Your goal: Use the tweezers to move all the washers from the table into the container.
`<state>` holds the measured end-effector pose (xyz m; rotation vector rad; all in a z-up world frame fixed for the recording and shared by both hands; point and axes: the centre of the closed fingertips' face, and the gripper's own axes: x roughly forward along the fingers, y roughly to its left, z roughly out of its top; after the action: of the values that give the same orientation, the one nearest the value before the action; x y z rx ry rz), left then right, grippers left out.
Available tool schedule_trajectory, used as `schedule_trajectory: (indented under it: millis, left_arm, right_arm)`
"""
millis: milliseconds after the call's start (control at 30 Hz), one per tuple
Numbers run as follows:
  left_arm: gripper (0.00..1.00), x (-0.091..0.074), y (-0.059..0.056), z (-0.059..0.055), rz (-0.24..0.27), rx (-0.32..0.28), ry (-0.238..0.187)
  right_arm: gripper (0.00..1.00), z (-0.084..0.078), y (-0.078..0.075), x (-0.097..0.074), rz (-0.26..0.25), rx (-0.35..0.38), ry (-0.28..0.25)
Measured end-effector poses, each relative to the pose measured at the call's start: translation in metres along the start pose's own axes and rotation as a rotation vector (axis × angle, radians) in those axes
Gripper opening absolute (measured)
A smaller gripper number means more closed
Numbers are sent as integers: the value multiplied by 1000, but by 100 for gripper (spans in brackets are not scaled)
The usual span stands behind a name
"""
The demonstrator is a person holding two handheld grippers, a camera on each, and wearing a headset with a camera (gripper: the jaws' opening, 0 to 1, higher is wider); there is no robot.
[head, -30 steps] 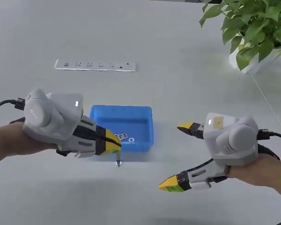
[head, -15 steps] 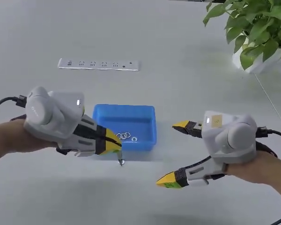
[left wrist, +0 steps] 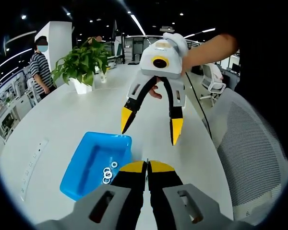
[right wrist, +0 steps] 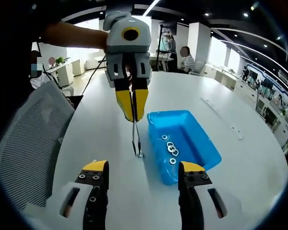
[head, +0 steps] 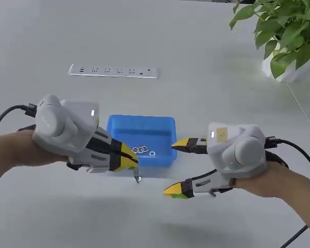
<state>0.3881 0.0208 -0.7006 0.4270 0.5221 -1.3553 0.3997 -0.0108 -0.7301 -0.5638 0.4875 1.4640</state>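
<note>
A blue container (head: 163,126) sits mid-table with several washers (head: 143,151) lying in its near part. My left gripper (head: 128,159) is shut on slim metal tweezers (head: 137,175), which point down at the table just in front of the container. In the right gripper view the tweezers (right wrist: 135,134) end at a small ring-like glint on the table; whether it is a washer is unclear. My right gripper (head: 176,168) is open, and its upper jaw is close to the container's right wall. The left gripper view shows the container (left wrist: 86,165) and washers (left wrist: 107,173).
A white power strip (head: 113,71) lies beyond the container. A potted plant (head: 287,31) stands at the far right. A grey mesh chair (left wrist: 252,143) is off the table's near side. People stand in the office background.
My right gripper has moved left, towards the container's right side, still open. The left gripper and tweezers hold their place by the container's front; the head camera has shifted.
</note>
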Motion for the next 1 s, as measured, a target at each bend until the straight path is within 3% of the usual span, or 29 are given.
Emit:
schedule_trajectory:
  millis: [400,1000]
  left_arm:
    - [5,0,-2,-2,-6,1,15]
    - [5,-3,-4,-4,-6,5,35]
  right_arm:
    - [36,8,6,25,39,-60,0]
    - [24,16,7,51,80,-81,10]
